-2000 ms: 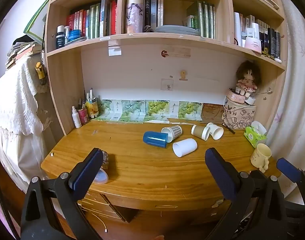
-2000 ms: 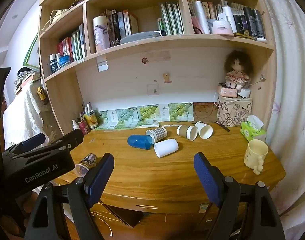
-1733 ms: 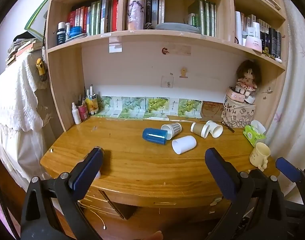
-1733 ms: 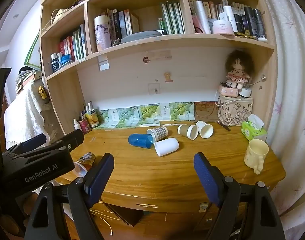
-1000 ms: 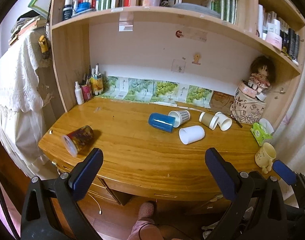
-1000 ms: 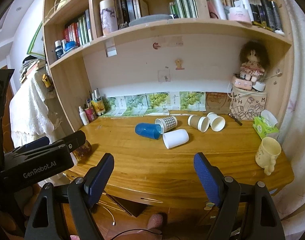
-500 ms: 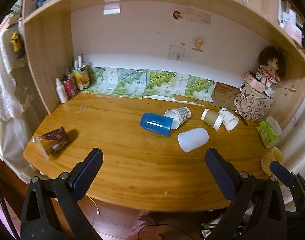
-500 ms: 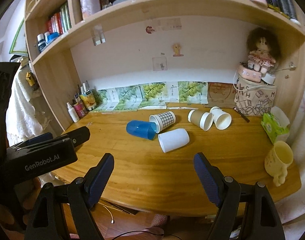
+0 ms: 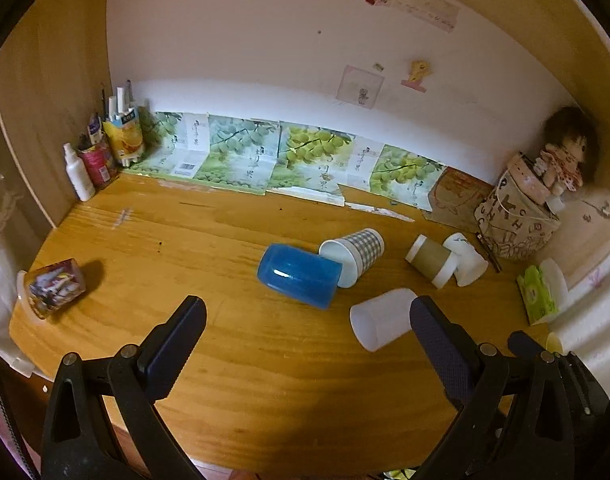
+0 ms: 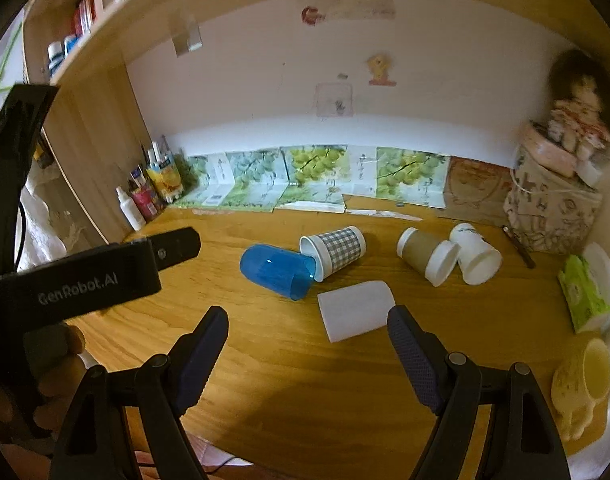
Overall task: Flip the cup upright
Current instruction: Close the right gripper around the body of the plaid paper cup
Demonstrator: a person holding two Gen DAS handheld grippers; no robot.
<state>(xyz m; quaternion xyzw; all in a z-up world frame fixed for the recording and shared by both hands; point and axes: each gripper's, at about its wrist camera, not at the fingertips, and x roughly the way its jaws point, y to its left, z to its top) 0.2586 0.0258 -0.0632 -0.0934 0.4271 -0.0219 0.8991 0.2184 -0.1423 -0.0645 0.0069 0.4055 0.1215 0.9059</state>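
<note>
Several cups lie on their sides on the wooden desk: a blue plastic cup, a checked paper cup, a white cup, a brown cup and a white printed cup. A colourful printed cup lies at the desk's left edge. My left gripper is open and empty, in front of the blue cup. My right gripper is open and empty, just in front of the white cup.
A yellow mug stands at the front right. A green tissue pack, a patterned box with a doll, bottles and pens at the back left and a shelf overhead border the desk. The left gripper's body shows in the right wrist view.
Both grippers have moved forward and down over the desk towards the cups, under the shelf. Both stayed open. The cups have not moved.
</note>
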